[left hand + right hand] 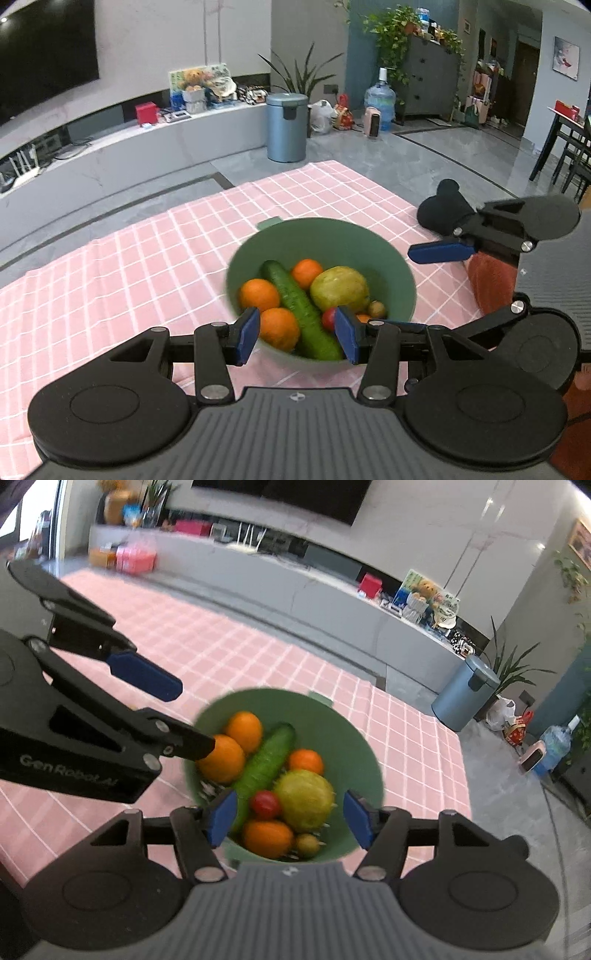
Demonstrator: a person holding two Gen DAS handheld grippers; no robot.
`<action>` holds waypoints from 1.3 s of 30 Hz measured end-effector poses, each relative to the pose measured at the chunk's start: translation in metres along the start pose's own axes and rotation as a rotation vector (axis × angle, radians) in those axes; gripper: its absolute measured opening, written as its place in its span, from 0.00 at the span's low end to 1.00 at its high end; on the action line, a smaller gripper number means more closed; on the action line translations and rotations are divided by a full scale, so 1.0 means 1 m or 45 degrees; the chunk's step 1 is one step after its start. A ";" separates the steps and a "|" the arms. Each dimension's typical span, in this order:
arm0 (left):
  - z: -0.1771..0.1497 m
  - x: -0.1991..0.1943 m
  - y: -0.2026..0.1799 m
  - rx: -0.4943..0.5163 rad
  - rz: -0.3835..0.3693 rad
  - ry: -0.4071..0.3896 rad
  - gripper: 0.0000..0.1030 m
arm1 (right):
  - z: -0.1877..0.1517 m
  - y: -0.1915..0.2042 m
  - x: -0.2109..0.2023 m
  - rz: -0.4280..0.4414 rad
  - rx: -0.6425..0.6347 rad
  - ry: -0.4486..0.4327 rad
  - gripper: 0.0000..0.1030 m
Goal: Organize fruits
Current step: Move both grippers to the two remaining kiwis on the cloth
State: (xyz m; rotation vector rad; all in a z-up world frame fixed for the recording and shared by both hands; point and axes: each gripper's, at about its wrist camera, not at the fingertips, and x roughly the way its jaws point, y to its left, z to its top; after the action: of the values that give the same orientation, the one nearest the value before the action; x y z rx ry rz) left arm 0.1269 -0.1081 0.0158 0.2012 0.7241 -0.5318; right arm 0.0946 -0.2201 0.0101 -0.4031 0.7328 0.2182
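A green bowl (332, 240) stands on the pink checked tablecloth (147, 251). It holds several oranges (258, 294), a cucumber (299, 306), a yellow-green fruit (340, 288), a small red tomato (328, 318) and a small brown fruit (376, 308). My left gripper (297, 334) is open and empty, above the bowl's near side. The bowl (354, 746) also shows in the right wrist view with the cucumber (264, 766) and tomato (265, 803). My right gripper (290, 821) is open and empty over the bowl's near rim.
The other gripper (443, 251) reaches in from the right of the bowl. A blue-grey bin (287, 127) stands on the floor beyond the table's far edge. A long grey TV bench (110, 147) runs behind. Dark chairs (569, 155) stand far right.
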 end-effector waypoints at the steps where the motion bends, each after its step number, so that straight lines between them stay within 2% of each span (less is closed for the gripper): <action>1: -0.003 -0.005 0.003 -0.001 0.011 -0.008 0.54 | -0.001 0.004 -0.002 0.003 0.023 -0.016 0.59; 9: -0.031 -0.029 0.034 -0.107 0.088 -0.057 0.54 | -0.006 0.043 -0.013 0.037 0.231 -0.150 0.60; 16: -0.059 -0.038 0.062 -0.217 0.116 -0.095 0.55 | -0.013 0.085 -0.012 0.010 0.303 -0.238 0.61; 23: -0.083 -0.030 0.086 -0.311 0.123 -0.077 0.55 | -0.016 0.110 0.004 0.047 0.329 -0.232 0.60; 26: -0.091 -0.026 0.095 -0.349 0.110 -0.074 0.55 | -0.014 0.106 0.013 0.055 0.339 -0.226 0.60; 31: -0.102 -0.016 0.107 -0.398 0.082 -0.068 0.54 | -0.013 0.104 0.033 0.058 0.374 -0.193 0.51; 39: -0.114 0.002 0.113 -0.406 0.060 -0.047 0.54 | -0.014 0.103 0.065 0.061 0.440 -0.130 0.33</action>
State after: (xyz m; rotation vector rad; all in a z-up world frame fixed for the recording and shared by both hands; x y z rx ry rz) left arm 0.1221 0.0278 -0.0698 -0.0885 0.7557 -0.3678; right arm 0.0993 -0.1298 -0.0733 -0.0451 0.6650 0.1518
